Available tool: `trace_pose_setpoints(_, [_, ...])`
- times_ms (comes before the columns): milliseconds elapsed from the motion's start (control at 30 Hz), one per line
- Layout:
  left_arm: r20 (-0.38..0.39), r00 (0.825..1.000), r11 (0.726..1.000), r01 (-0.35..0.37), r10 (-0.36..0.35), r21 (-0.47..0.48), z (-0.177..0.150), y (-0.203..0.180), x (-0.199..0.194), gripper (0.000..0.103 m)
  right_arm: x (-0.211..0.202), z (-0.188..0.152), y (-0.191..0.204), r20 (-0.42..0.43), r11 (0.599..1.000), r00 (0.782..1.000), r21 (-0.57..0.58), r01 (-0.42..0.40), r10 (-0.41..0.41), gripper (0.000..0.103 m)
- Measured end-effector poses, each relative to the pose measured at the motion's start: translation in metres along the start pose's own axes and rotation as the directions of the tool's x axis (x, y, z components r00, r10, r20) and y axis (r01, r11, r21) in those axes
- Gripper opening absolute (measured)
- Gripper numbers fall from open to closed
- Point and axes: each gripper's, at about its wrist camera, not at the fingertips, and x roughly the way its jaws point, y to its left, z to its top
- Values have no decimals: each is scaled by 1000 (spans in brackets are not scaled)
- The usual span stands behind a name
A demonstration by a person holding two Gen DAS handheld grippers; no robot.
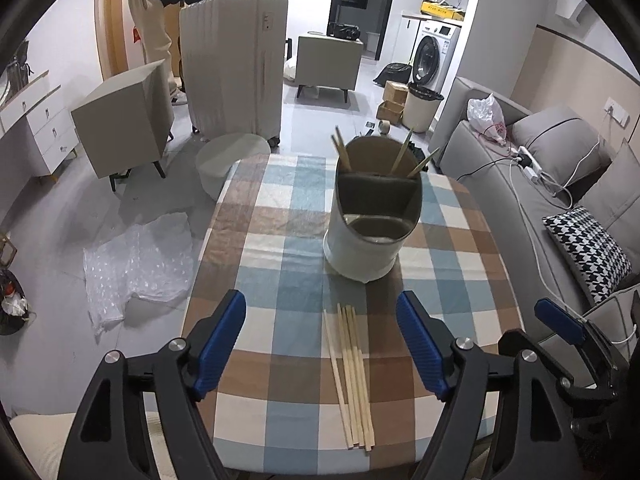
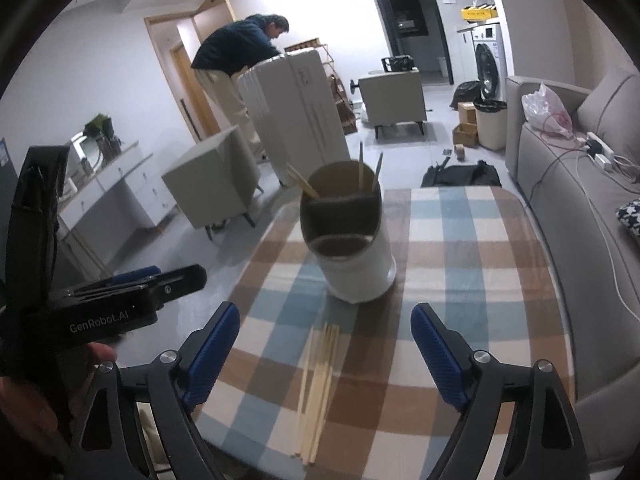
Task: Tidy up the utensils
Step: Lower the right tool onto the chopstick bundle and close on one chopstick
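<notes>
My checked worktop (image 1: 280, 240) sits beside a grey sofa (image 1: 560, 184). On it, the white holder (image 1: 370, 220) keeps four chopsticks (image 1: 400, 154) in back; loose chopsticks (image 1: 352, 360) lie before it. Both my left tongs (image 1: 320, 344) and right tongs (image 2: 326, 356) gape wide, empty.

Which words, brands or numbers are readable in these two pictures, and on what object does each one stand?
"GenRobot.AI": white letters on the black body of the left gripper, seen in the right wrist view.
Yellow box above the washing machine: dark print, too small to read.
Suitcase: a mark on its side, too blurred to read.
Washing machine panel: too small to read.
Nothing else readable in either view.
</notes>
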Motion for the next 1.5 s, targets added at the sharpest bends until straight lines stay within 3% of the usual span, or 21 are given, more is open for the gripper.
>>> trace_pose_setpoints(133, [-19, 1000, 1000, -4, 4, -1, -11, 5, 15, 74, 9, -10, -1, -35, 1000, 999, 1, 18, -18, 95])
trace_pose_setpoints(267, [-128, 992, 999, -3, -2, -43, -24, 17, 45, 74, 25, -19, -2, -86, 999, 995, -6, 40, -40, 95])
trace_pose_setpoints(467, [-212, 977, 997, -45, 30, -66, -29, 32, 66, 74, 62, -31, -4, -223, 996, 971, -13, 84, -84, 94])
trace_pose_setpoints(700, [-296, 955, 987, -43, -6, -158, -31, 52, 86, 74, 107, -43, -12, -378, 996, 923, 27, 82, -66, 69])
trace_pose_setpoints(867, [-325, 946, 979, -64, -3, -194, -29, 64, 96, 74, 133, -45, -21, -445, 993, 893, 53, 105, -70, 66])
trace_pose_setpoints(933, [-336, 942, 974, -62, -14, -216, -29, 69, 99, 74, 143, -44, -23, -461, 993, 885, 62, 101, -61, 54])
trace_pose_setpoints(1200, [-375, 926, 963, -66, -38, -262, -31, 81, 111, 74, 187, -43, -14, -536, 995, 839, -19, 100, -95, 28])
trace_pose_setpoints(1500, [-400, 914, 954, -61, -64, -293, -36, 91, 115, 74, 212, -43, -2, -579, 990, 803, -111, 91, -138, 23])
